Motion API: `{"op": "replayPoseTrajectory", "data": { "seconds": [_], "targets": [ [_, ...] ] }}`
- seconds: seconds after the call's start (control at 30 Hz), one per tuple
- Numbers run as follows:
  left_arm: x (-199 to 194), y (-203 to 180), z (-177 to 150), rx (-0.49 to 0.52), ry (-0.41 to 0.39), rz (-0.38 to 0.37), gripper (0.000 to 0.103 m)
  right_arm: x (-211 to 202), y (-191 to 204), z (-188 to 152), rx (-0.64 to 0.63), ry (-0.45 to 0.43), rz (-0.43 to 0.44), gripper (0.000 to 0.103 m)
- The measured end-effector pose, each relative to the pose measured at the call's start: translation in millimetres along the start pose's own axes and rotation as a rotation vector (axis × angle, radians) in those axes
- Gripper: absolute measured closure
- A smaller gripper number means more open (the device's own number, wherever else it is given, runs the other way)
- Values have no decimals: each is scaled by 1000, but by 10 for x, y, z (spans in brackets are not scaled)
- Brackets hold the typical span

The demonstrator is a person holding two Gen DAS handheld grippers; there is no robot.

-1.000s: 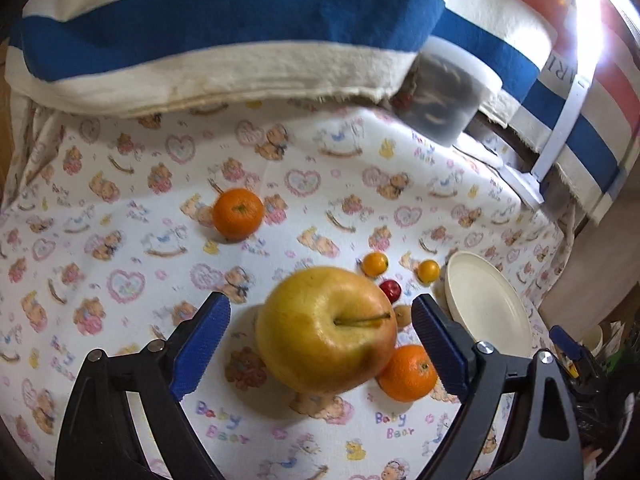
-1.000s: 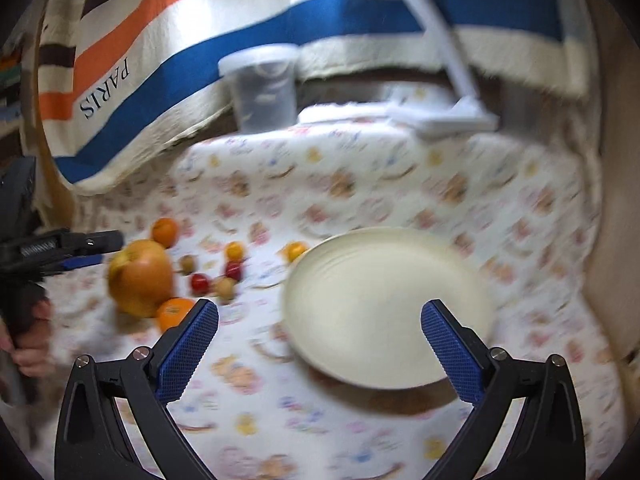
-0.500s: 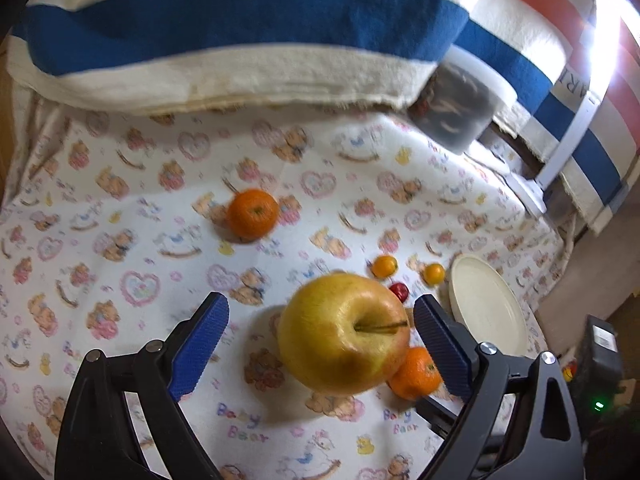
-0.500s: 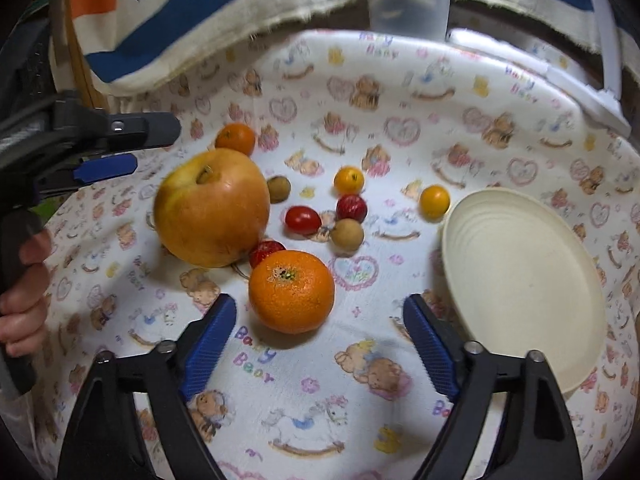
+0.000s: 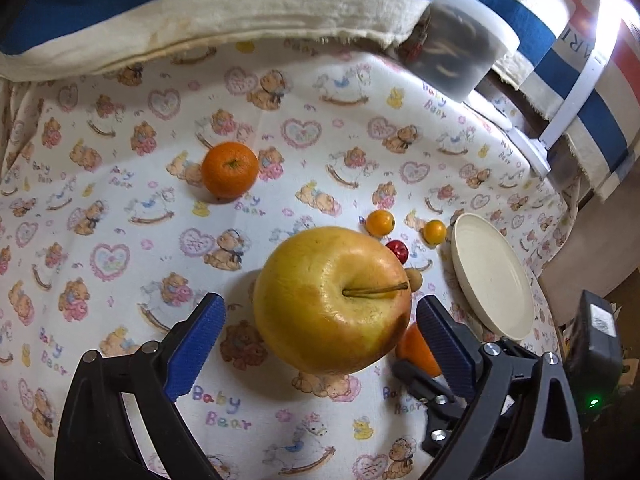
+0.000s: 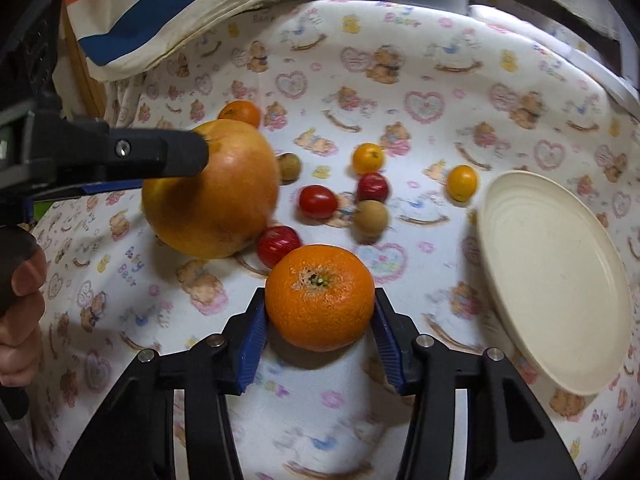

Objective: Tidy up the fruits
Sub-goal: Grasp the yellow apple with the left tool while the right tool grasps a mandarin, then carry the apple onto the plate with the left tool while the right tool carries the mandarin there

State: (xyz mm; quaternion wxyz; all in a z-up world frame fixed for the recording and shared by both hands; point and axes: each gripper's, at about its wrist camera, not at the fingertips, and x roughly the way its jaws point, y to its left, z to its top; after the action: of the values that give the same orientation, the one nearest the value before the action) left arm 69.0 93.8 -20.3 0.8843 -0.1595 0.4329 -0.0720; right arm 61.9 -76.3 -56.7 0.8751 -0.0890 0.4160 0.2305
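Orange is the colour that jumps out here: a fat mandarin sits on the desk right between the blue-padded fingers of the right gripper. Those fingers are closing in on it, and the pads look like they're already against both sides of the fruit, which hasn't left the cloth.

The left gripper has its fingers spread wide on either side of a big yellow apple, with clear gaps on both sides, so nothing is gripped there. The apple rests on the cloth with its stem lying sideways. From the right wrist view you can see a hand wrapped round that gripper's handle at the left edge.

The rest of the fruit is scattered on the teddy-bear print tablecloth: a 2nd mandarin well apart toward the back, 2 small orange-yellow fruits, 3 red cherry tomatoes and 2 little brown round ones clustered between the apple and the plate. One tomato sits just beside the mandarin and the apple.

The cream plate sits off to the right with nothing on it. Behind everything there's a striped cloth and a clear plastic tub.
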Motion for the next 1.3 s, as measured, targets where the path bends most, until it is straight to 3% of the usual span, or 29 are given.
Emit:
{"op": "replayPoseTrajectory", "data": {
  "seconds": [0.17,0.33,0.53,0.83,1.13,1.3],
  "targets": [
    [80,-77,-17,14,14,-32,7,-144,-219,-75,45,-36,-5,52],
    [151,-127,-38,50,-66,17,7,-387,-404,-123,62,-113,-13,52],
    [357,-65,-31,38,-13,15,10,-594,-504,-143,53,-182,-18,52],
    [231,-134,-138,43,-9,46,11,-687,-476,-151,1,-195,-50,52],
    [-417,-375,-110,141,-191,117,11,-773,-613,-114,32,-215,-86,52],
    [-972,-648,-157,219,-317,100,11,-996,-698,-28,60,-280,-133,52]
  ]
}}
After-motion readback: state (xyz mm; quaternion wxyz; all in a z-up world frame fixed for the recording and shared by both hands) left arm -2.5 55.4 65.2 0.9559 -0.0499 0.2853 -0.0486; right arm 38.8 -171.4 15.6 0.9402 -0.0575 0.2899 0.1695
